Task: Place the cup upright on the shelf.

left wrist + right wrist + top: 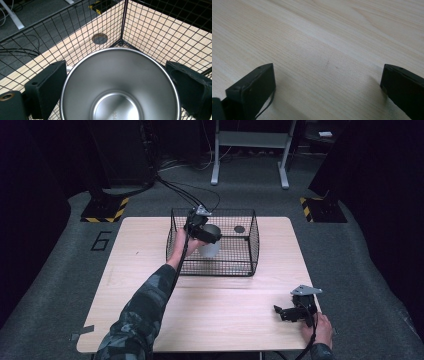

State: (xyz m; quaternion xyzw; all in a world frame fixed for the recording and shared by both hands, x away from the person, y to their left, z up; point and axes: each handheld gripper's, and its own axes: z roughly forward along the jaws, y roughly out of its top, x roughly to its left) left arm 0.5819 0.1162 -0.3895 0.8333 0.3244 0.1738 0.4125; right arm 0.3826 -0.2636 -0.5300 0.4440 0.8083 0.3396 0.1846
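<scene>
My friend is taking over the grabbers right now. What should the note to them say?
Left gripper: inside the wire basket, jaws on either side of the steel cup; I cannot tell if they grip it or have let go.
Right gripper: open, holding nothing, low over the wooden table near its front right corner.
Cup: upright and empty, within the basket near a corner. A round dark disc lies there too.
Done: cup is in the basket.
Left: probably release and draw the left gripper out.
</scene>
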